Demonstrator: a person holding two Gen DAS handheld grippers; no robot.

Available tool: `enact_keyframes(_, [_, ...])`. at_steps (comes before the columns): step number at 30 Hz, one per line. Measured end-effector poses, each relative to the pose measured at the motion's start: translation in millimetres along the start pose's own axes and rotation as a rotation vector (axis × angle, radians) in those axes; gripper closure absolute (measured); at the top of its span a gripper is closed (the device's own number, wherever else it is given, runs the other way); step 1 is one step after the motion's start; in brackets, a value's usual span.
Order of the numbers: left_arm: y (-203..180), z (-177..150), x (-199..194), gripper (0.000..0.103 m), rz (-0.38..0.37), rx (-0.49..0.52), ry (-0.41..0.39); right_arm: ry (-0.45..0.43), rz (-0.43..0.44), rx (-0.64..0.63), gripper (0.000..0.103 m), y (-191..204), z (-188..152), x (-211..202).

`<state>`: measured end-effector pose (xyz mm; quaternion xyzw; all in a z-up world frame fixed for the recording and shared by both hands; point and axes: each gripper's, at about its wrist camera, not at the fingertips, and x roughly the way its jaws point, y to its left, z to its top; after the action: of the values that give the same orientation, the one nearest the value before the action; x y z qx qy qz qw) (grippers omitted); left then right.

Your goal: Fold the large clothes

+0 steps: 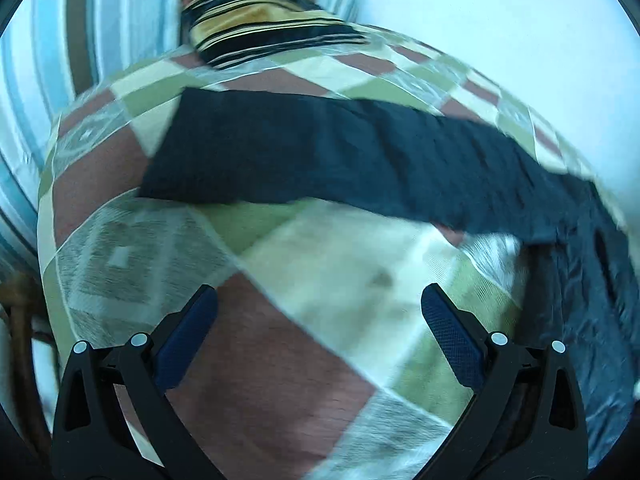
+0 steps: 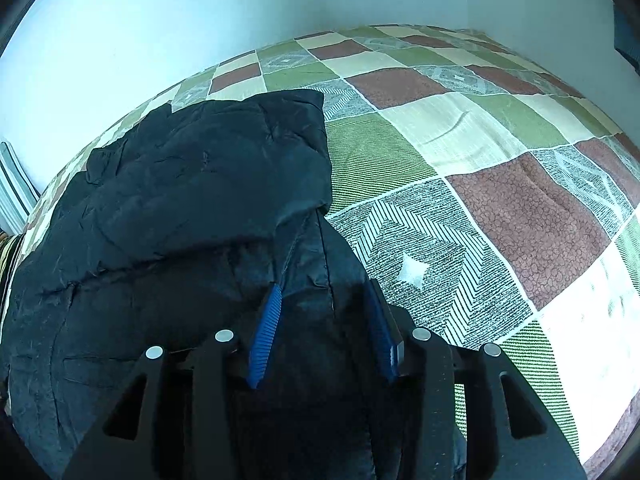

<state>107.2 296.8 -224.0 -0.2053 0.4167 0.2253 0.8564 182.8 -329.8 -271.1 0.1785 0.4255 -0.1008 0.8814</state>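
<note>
Dark jacket (image 2: 172, 240) laid on bed's patchwork quilt (image 2: 500, 208), against wall side. Left wrist view only: long dark sleeve (image 1: 340, 164) seen stretched across quilt (image 1: 280, 340), striped pillow (image 1: 256, 20) beyond jacket, striped curtain (image 1: 36, 80) beside it; left gripper (image 1: 319, 300) jaws spread wide, nothing held, above bare quilt near jacket. Right wrist view only: right gripper (image 2: 326, 292) jaws partly parted, jacket fabric between blue pads (image 2: 266, 332); whether pressed, cannot be told.

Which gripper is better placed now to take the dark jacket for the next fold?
Right. The right gripper already straddles the dark jacket, while the left gripper is open over bare patchwork bedspread.
</note>
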Motion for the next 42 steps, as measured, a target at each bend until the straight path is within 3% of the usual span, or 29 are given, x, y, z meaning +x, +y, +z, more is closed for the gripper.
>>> enact_keyframes(7, [71.9,37.5,11.7,0.002,-0.035,-0.147,0.001,0.000,-0.002,0.001,0.057,-0.5,0.4,0.4])
enact_keyframes(13, [92.9,57.8,25.8,0.004,-0.137,-0.231,-0.009,-0.001,0.002,-0.003,0.053,-1.2,0.5,0.6])
enact_keyframes(19, [93.8,68.3,35.4,0.028,-0.118,-0.226,-0.031,0.001,-0.007,0.013,0.046,-4.3,-0.3,1.4])
enact_keyframes(24, [90.3,74.5,41.9,0.074,-0.099,-0.182,-0.027,0.002,-0.014,0.009,0.046,-4.8,-0.3,1.4])
enact_keyframes(27, [89.3,76.3,41.3,0.091,-0.131,-0.182,-0.021,0.001,-0.015,0.009,0.045,-3.7,-0.5,1.3])
enact_keyframes(32, [77.3,78.6,26.3,0.095,-0.127,-0.151,-0.044,0.001,-0.016,0.008,0.045,-3.7,-0.4,1.5])
enact_keyframes(35, [56.8,82.4,2.4,0.096,-0.133,-0.099,-0.100,0.001,-0.017,0.009,0.045,-2.3,-0.7,1.6])
enact_keyframes(42, [-25.0,94.7,-52.6,0.096,-0.259,0.047,-0.194,0.001,-0.023,0.006,0.043,-2.5,-0.6,1.6])
